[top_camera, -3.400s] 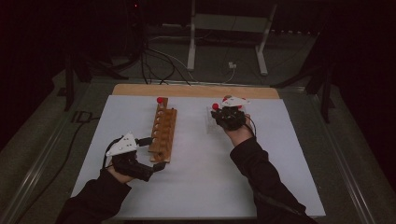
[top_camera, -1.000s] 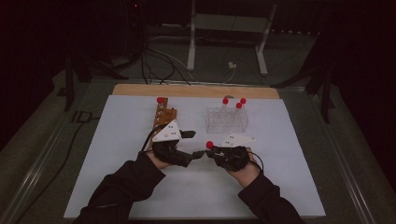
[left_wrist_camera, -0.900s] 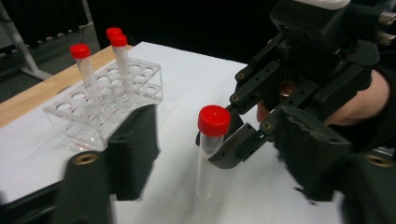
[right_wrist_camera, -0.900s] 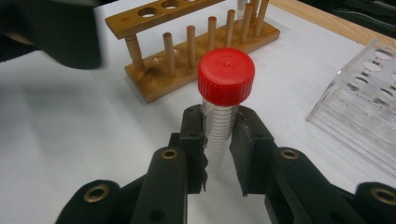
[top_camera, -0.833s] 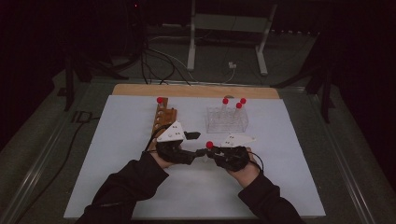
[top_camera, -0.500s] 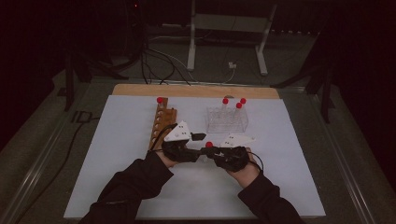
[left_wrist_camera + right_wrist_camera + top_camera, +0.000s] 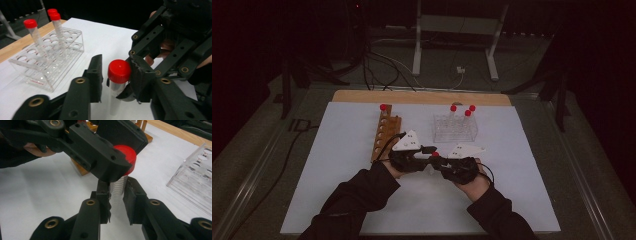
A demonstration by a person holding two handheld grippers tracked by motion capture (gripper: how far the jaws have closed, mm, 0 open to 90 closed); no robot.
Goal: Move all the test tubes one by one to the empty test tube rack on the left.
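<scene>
A clear tube with a red cap point(image 7: 435, 154) stands upright just above the white mat between my two hands. My right gripper point(image 7: 116, 187) is shut on the tube's ribbed body point(image 7: 118, 191), below the cap. My left gripper point(image 7: 116, 61) reaches in from the left in the high view point(image 7: 428, 151), its jaws on either side of the red cap point(image 7: 119, 71). These jaws have just been closing. One pad touches the cap, and a narrow gap still shows at the other. In the high view my right gripper point(image 7: 439, 163) sits right of the tube.
A clear plastic rack point(image 7: 454, 131) with three red-capped tubes stands just behind the hands. A wooden rack point(image 7: 384, 135) to the left holds one red-capped tube point(image 7: 383, 107) at its far end. A white mat point(image 7: 337, 190) covers the table, with a wooden strip point(image 7: 422, 96) along the back.
My left gripper has shifted right onto the tube and its jaws have narrowed around the red cap. My right gripper has held still with the tube; earlier both hands were at the racks.
</scene>
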